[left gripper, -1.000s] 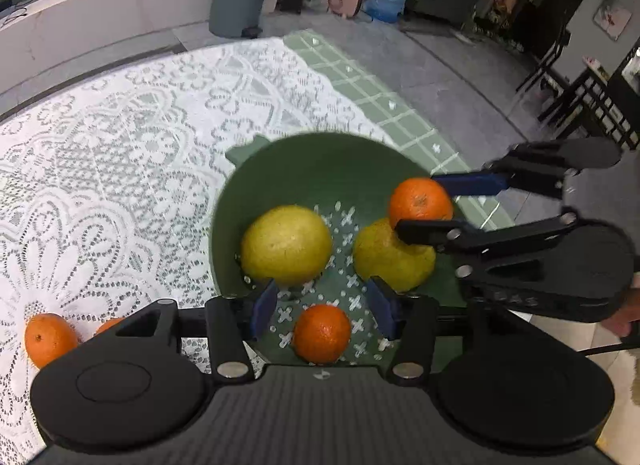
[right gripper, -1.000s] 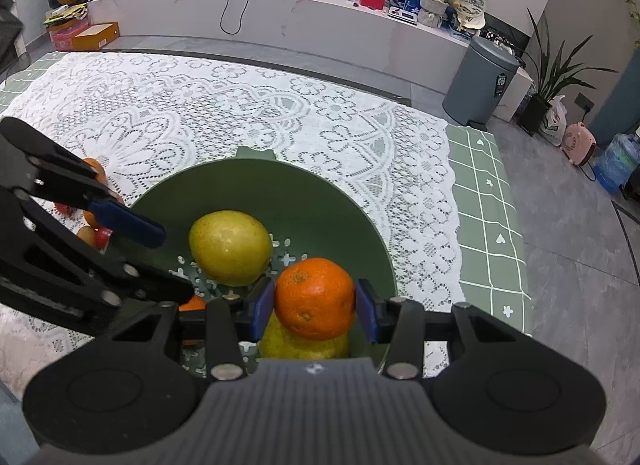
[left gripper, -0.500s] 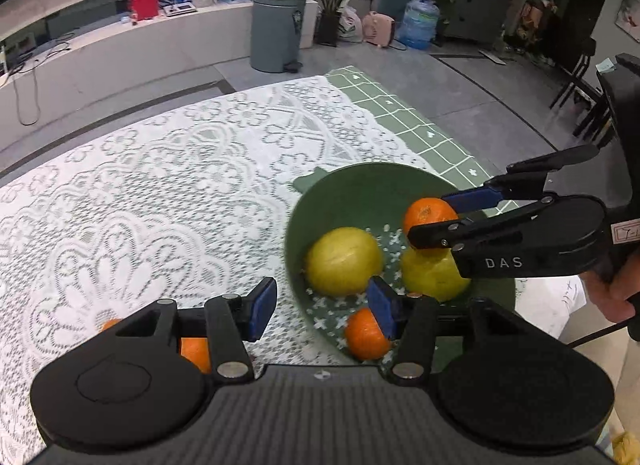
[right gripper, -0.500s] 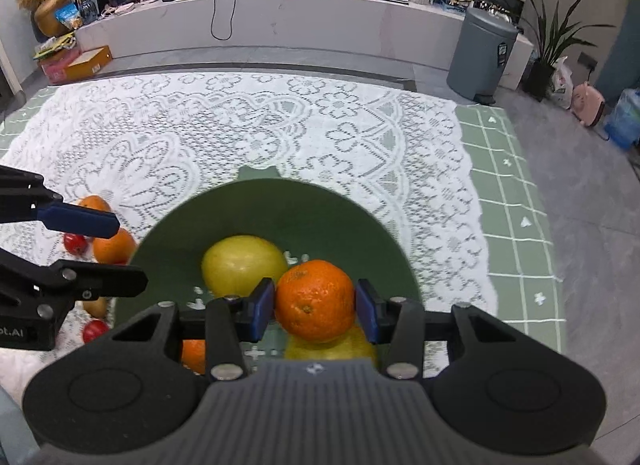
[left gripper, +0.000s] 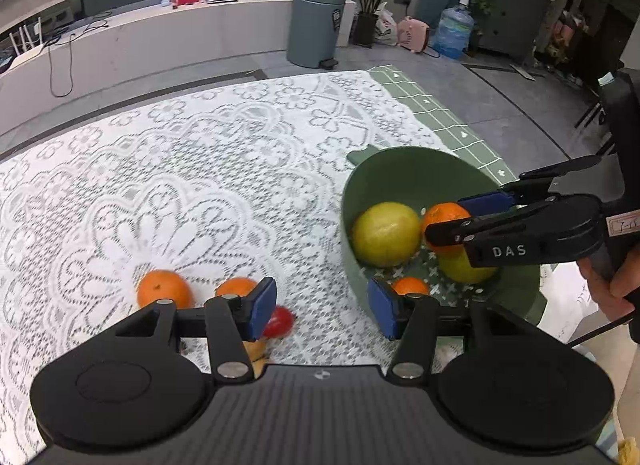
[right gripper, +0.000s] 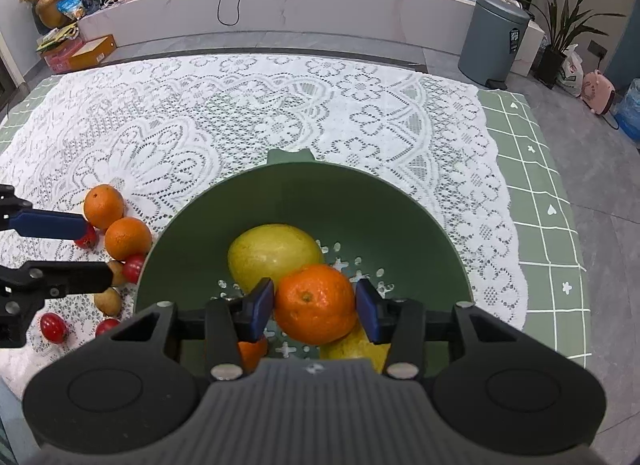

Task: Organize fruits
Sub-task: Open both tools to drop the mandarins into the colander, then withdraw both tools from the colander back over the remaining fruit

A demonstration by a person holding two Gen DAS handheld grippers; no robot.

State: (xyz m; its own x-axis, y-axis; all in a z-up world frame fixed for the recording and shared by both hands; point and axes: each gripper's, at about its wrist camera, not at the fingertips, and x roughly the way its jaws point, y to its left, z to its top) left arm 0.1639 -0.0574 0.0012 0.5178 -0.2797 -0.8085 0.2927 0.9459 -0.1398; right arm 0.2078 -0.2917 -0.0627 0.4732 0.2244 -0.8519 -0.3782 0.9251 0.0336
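Since a second ago the left gripper [left gripper: 322, 307] has swung away from over the green colander [right gripper: 404, 201] to the lace-covered desk [left gripper: 160, 169] on the left, where loose fruit lies; the right gripper [right gripper: 315, 305] has hardly shifted above the colander.

The left gripper's fingers stand moderately wide with nothing between them. Behind the left finger [left gripper: 262, 307] sit a partly covered orange [left gripper: 234, 287], a blurred cherry tomato [left gripper: 280, 321] and a yellowish fruit mostly cut off by the gripper body. A whole orange [left gripper: 164, 289] lies just to their left.

The right gripper's blue fingers [right gripper: 260, 307] flank an orange held between them [right gripper: 316, 303]; a thin gap seems to show on the right, and the wrist view cannot settle whether both pads still press. This orange hangs over the near part of the colander, above a yellow fruit [right gripper: 354, 347] largely hidden beneath it. A larger yellow fruit [right gripper: 274, 255] rests just behind, and a small orange [right gripper: 252, 353] is half hidden by the left finger.

Left of the colander, in the right wrist view, lie two oranges, several tomatoes and small brownish fruits, partly masked by the other gripper.
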